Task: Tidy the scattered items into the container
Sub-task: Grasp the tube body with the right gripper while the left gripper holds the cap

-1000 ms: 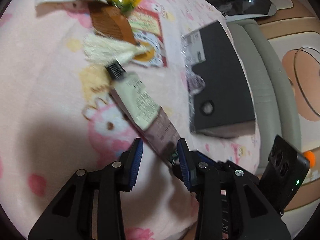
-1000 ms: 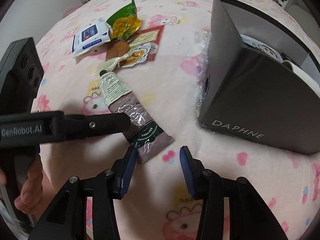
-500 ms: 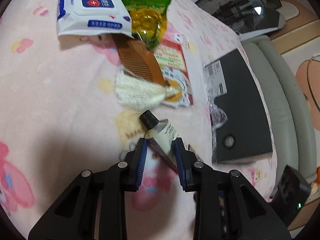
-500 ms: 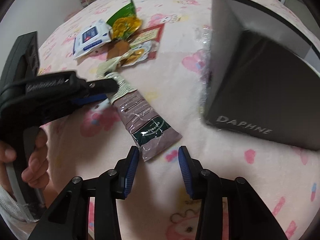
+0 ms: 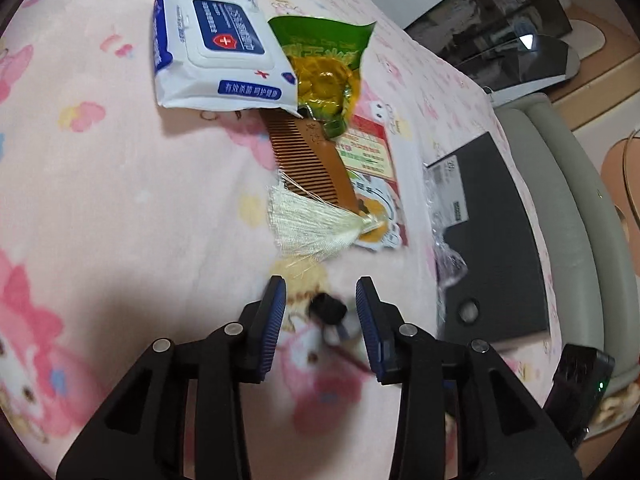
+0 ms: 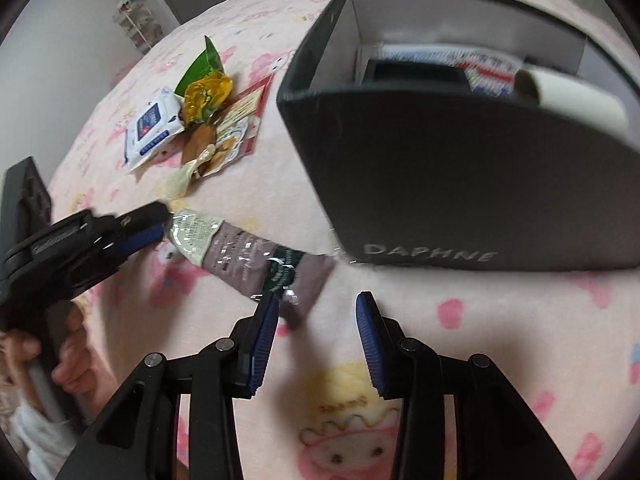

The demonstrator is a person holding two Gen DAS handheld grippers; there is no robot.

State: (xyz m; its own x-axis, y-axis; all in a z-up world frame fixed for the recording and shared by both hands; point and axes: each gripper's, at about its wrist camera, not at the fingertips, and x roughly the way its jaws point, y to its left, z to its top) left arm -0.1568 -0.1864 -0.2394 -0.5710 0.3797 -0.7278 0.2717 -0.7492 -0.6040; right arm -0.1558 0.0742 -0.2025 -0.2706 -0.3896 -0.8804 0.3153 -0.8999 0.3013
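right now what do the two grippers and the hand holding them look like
Both grippers, left and right, are black plastic frames with triangular cut-outs, silver pivot screws and ribbed blue pads. In the right wrist view the left one carries pale lettering along its body, too blurred to read. The hand gripping it shows a white sleeve.

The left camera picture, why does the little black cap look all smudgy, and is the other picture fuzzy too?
Left wrist view: the black screw cap of the cream-and-brown squeeze tube is motion-blurred, while the white wipes pack stays sharp. Right wrist view: the tube and the left tool smear slightly; the black cardboard box bulges from fisheye.
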